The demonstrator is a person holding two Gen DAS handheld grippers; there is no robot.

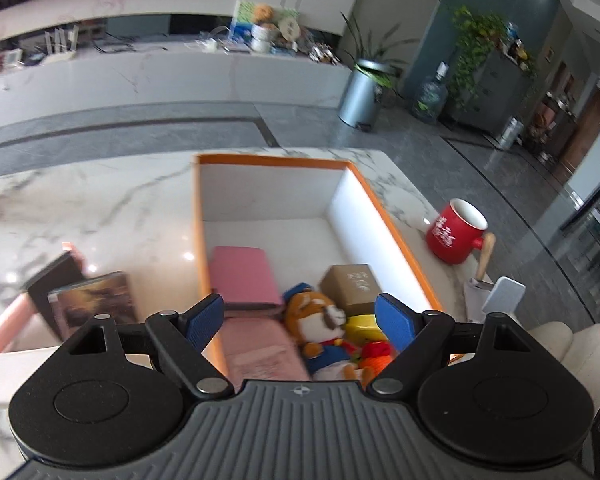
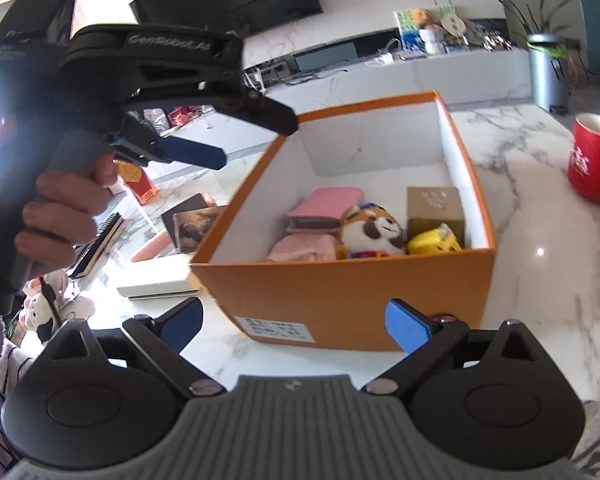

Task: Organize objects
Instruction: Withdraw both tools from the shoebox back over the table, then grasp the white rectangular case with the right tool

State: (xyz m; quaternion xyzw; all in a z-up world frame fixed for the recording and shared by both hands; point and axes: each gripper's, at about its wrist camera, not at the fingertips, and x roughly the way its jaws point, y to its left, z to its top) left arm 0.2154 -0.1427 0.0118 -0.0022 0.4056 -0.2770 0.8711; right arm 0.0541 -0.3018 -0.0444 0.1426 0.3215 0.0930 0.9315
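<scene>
left tongs (image 1: 300, 322): apart, empty, above orange box (image 1: 396, 216) | right tongs (image 2: 294, 330): apart, empty | plush dog (image 2: 374, 230): inside box | red mug (image 1: 456, 234): on desk (image 1: 100, 208)

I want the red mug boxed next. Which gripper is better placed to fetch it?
Probably right. The red mug stands right of the orange box, on the open right gripper's side. The left gripper, also open, hovers over the box.
</scene>
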